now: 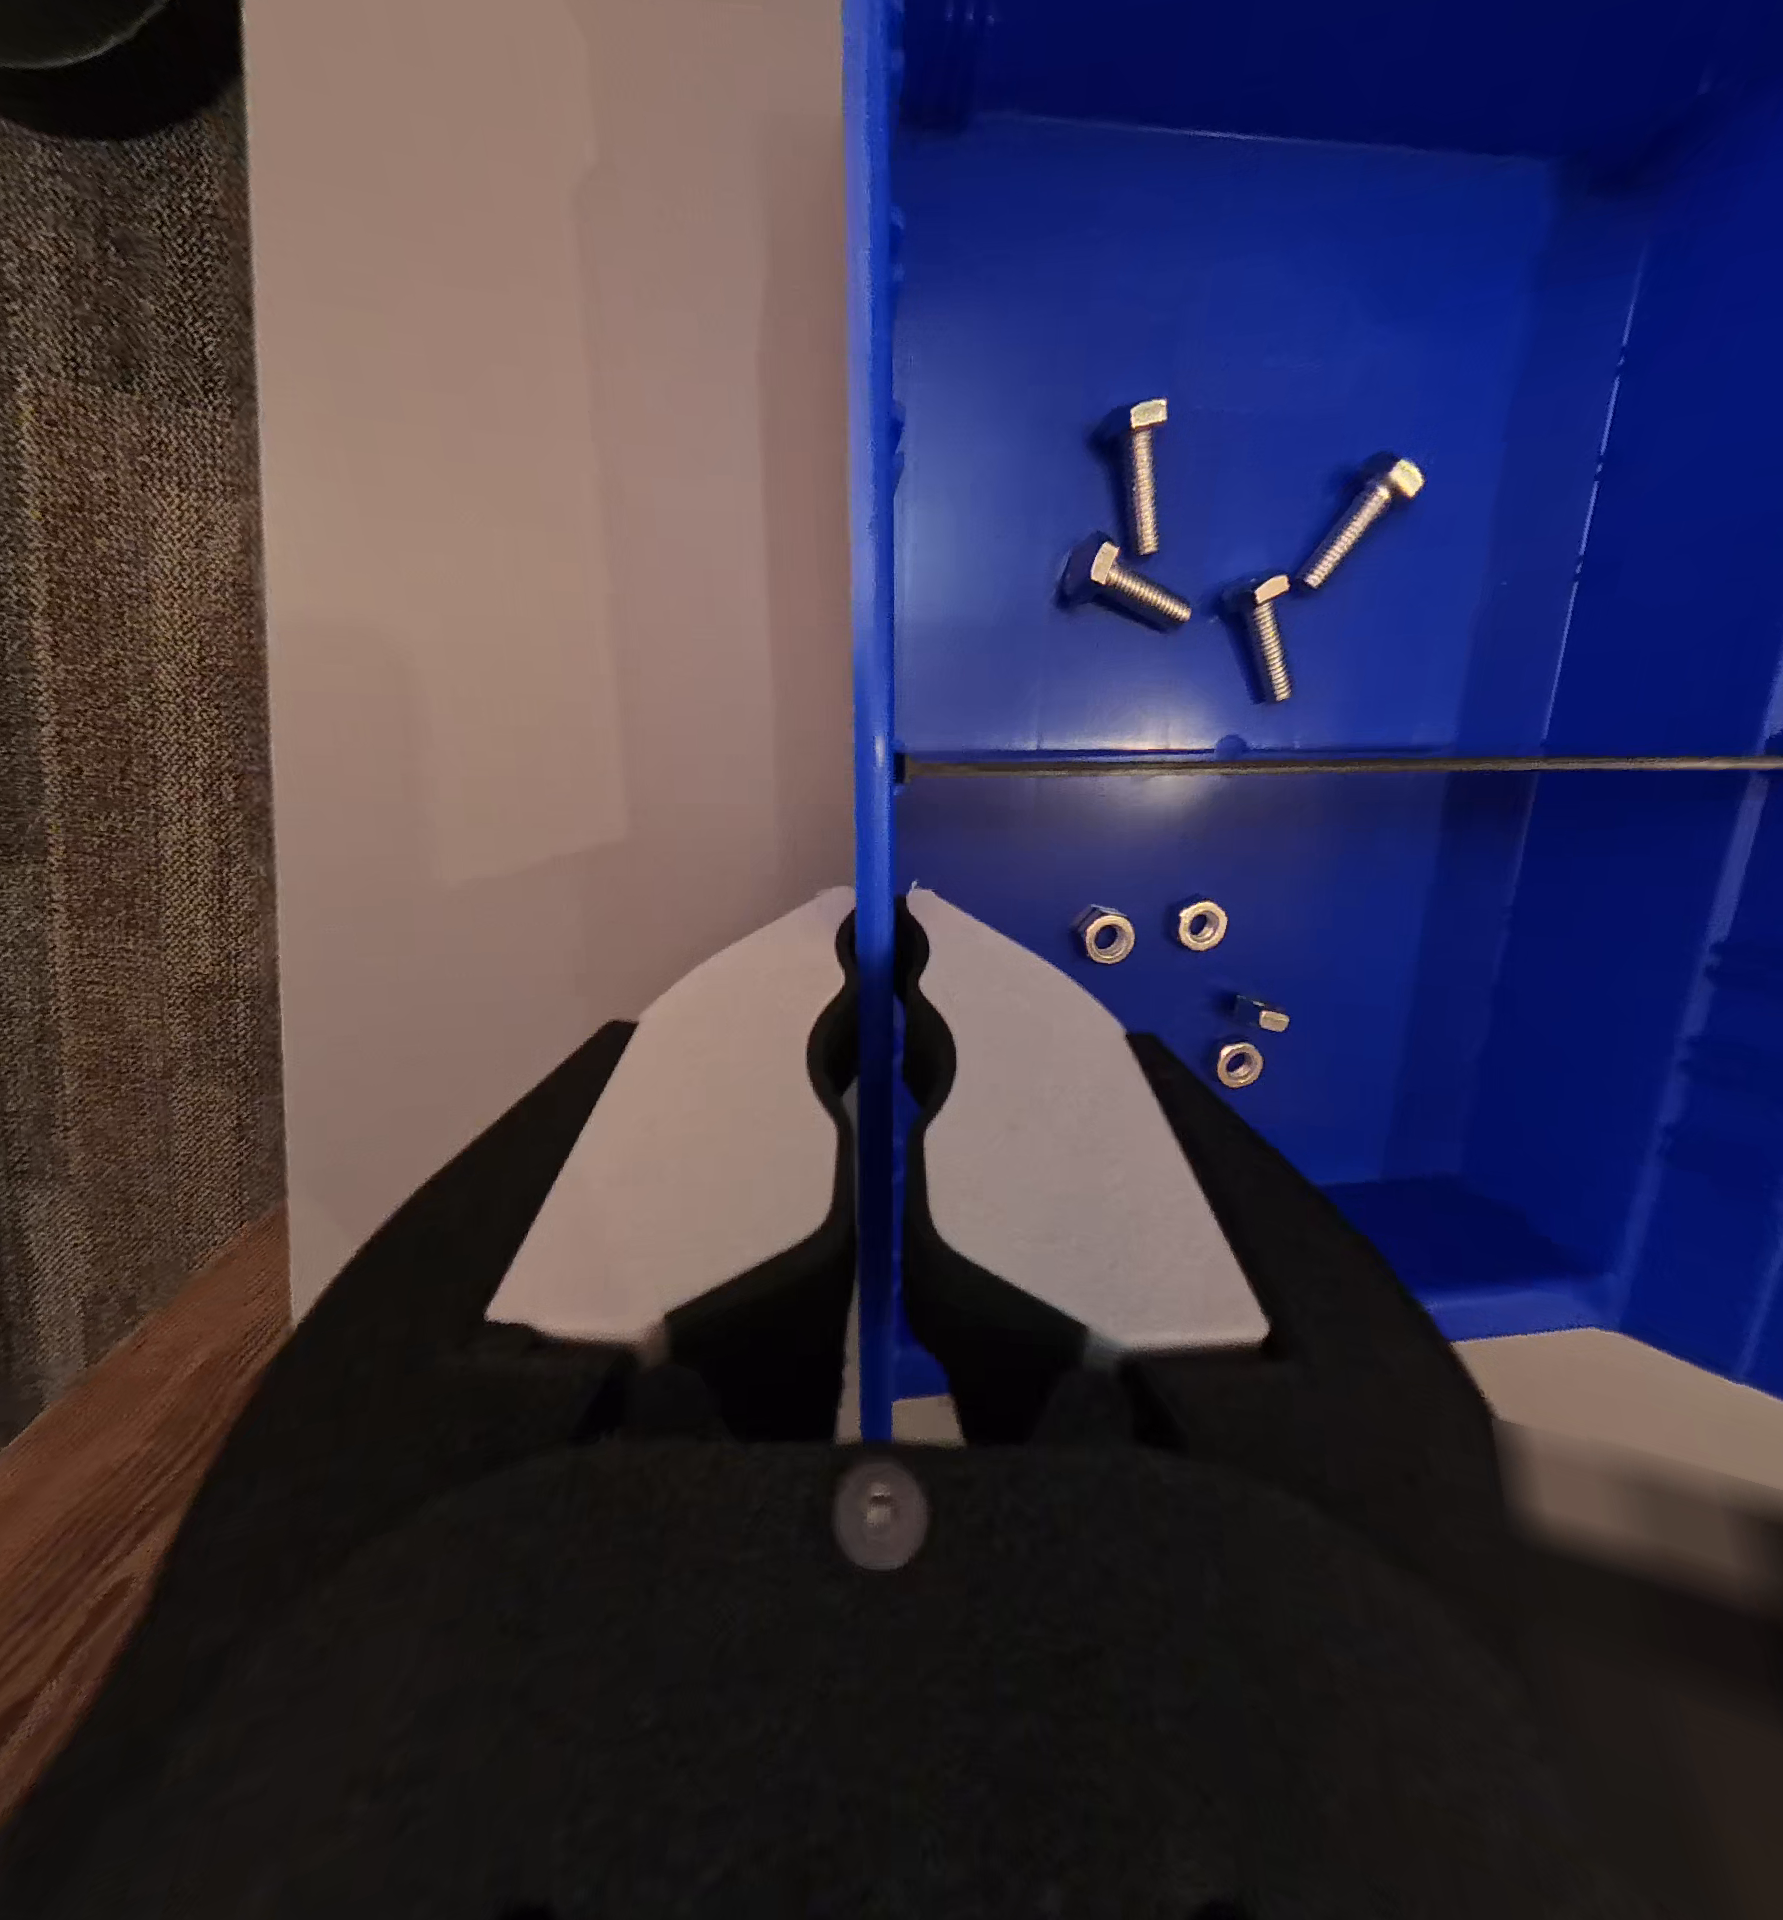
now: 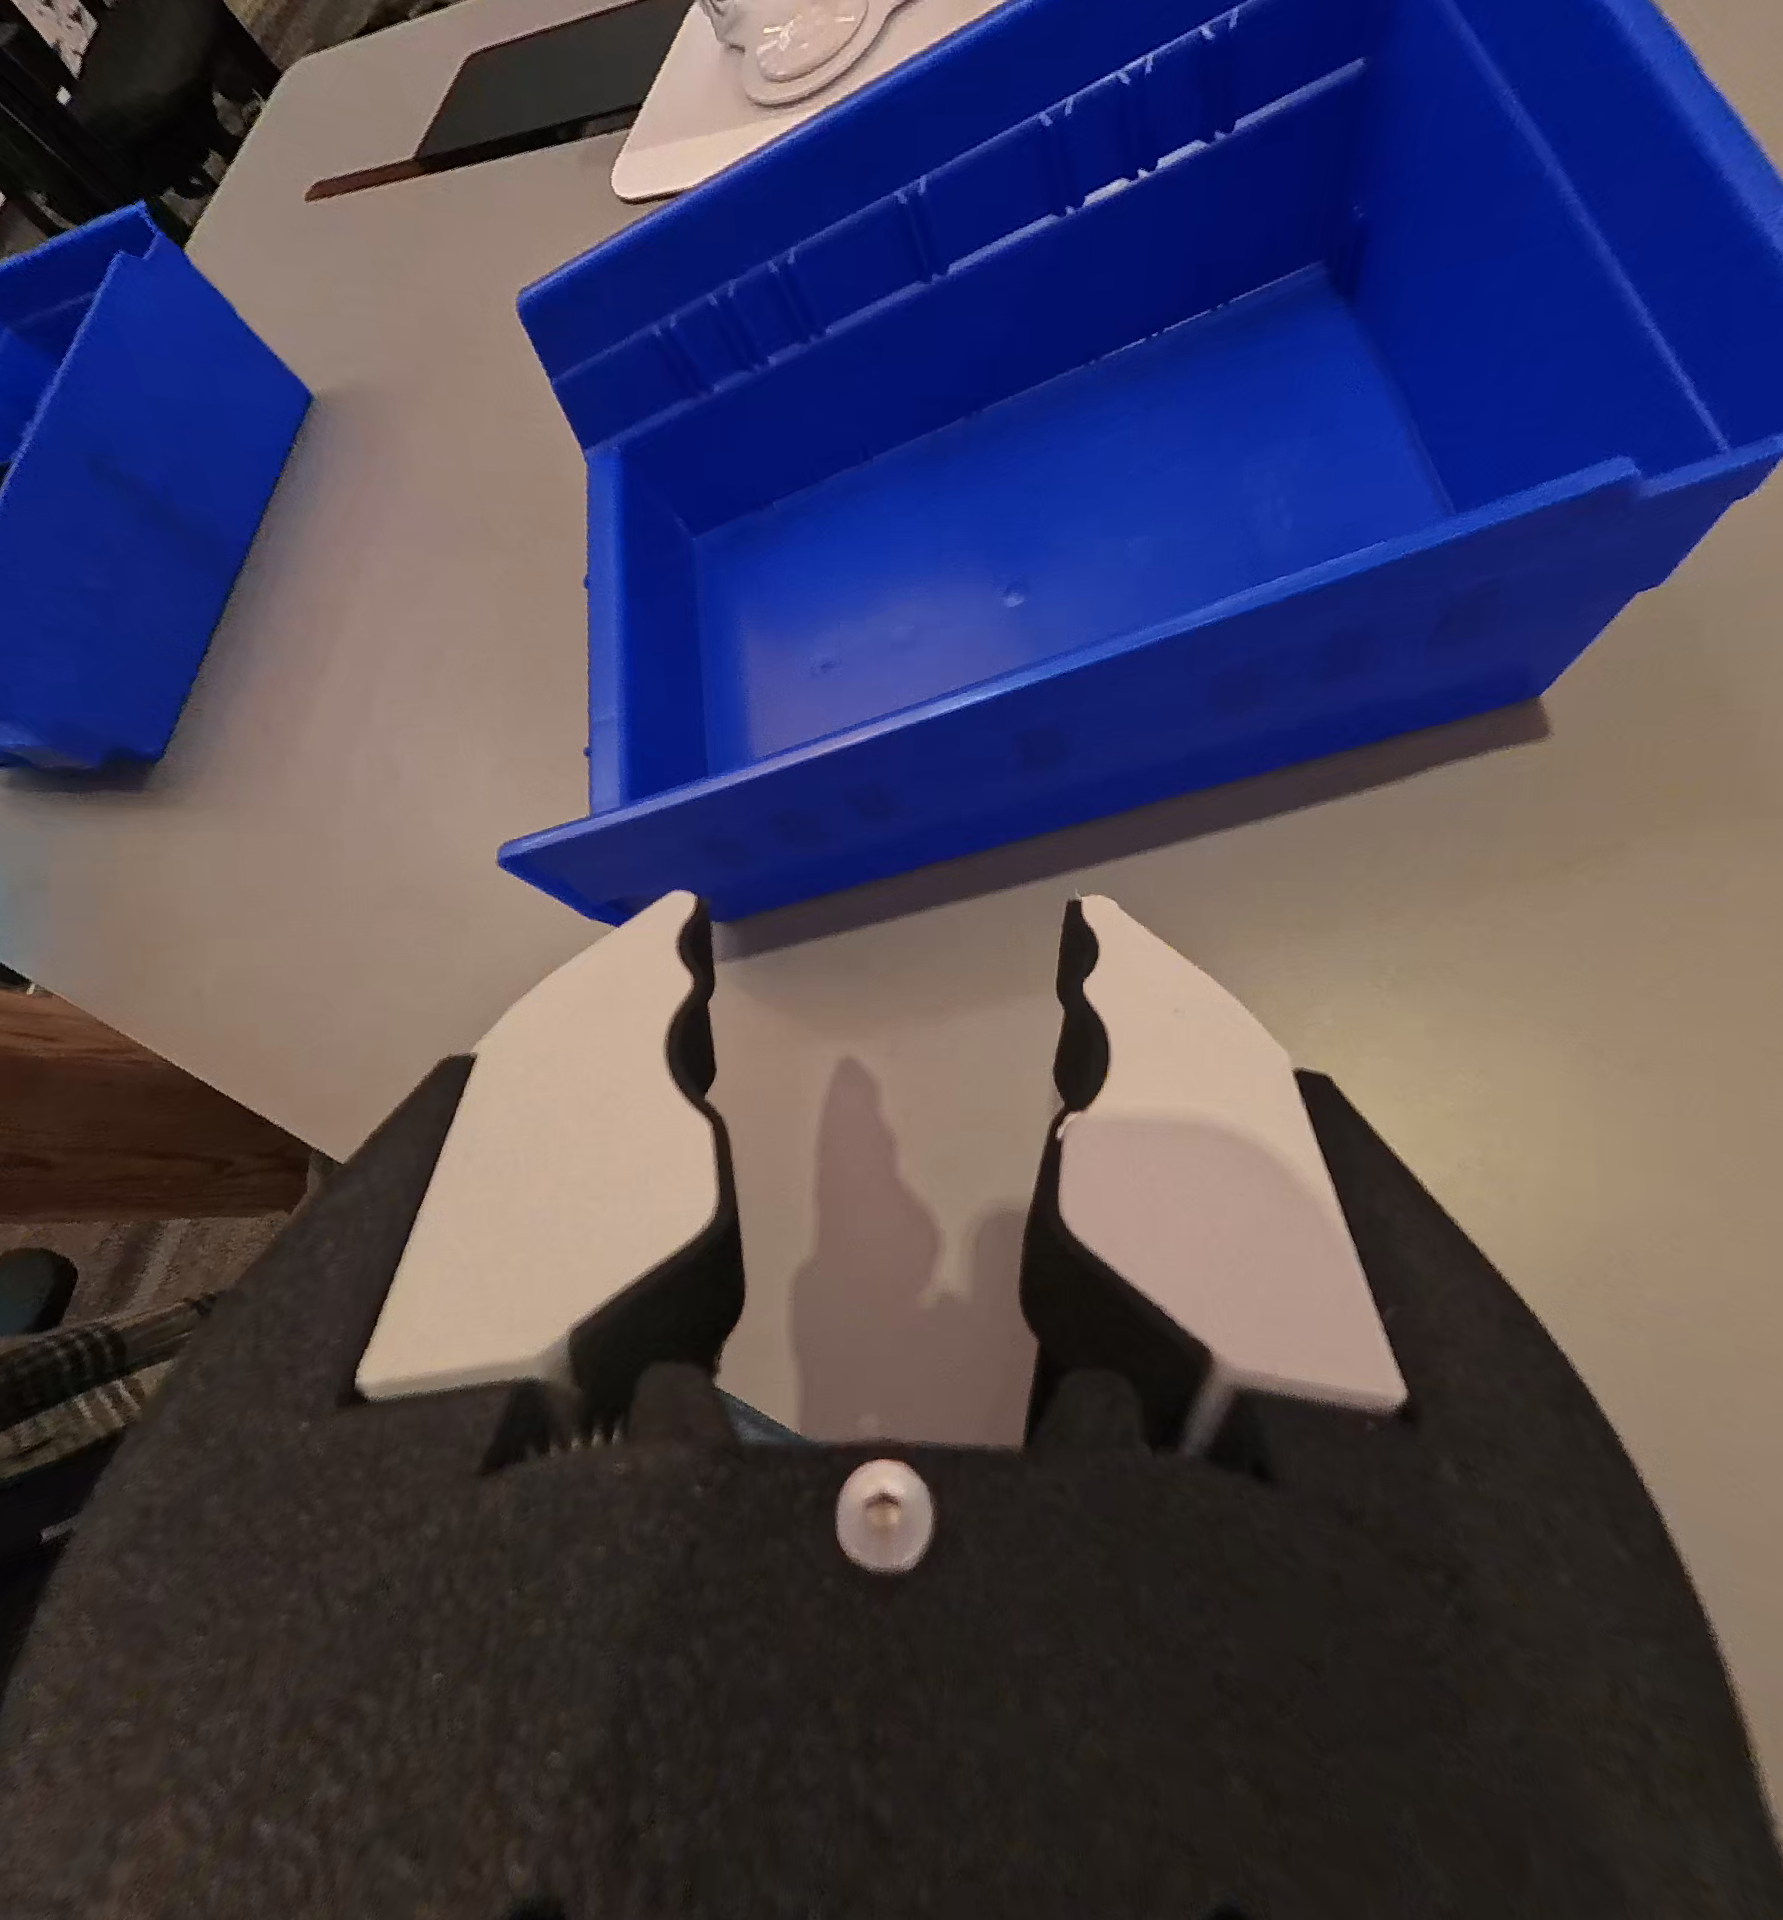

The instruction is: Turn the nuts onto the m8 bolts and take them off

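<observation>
In the left wrist view my left gripper (image 1: 879, 935) is shut on the left side wall (image 1: 874, 623) of a blue divided bin, one pad on each side of the thin wall. The bin's far compartment holds several silver bolts (image 1: 1141, 478). The near compartment holds several silver nuts (image 1: 1105, 937). In the right wrist view my right gripper (image 2: 885, 935) is open and empty above the table, just in front of a large empty blue bin (image 2: 1074, 758). The divided bin also shows in the right wrist view (image 2: 128, 499), at the left.
A thin dark divider (image 1: 1386, 765) splits the bin with the hardware. The white table (image 2: 1489, 987) ends at a wooden edge (image 1: 87, 1434) on the left, with carpet (image 1: 66, 727) beyond. A white base (image 2: 721, 114) and a dark flat pad (image 2: 544, 94) lie behind the empty bin. There is about 75 cm between the tips of the two grippers.
</observation>
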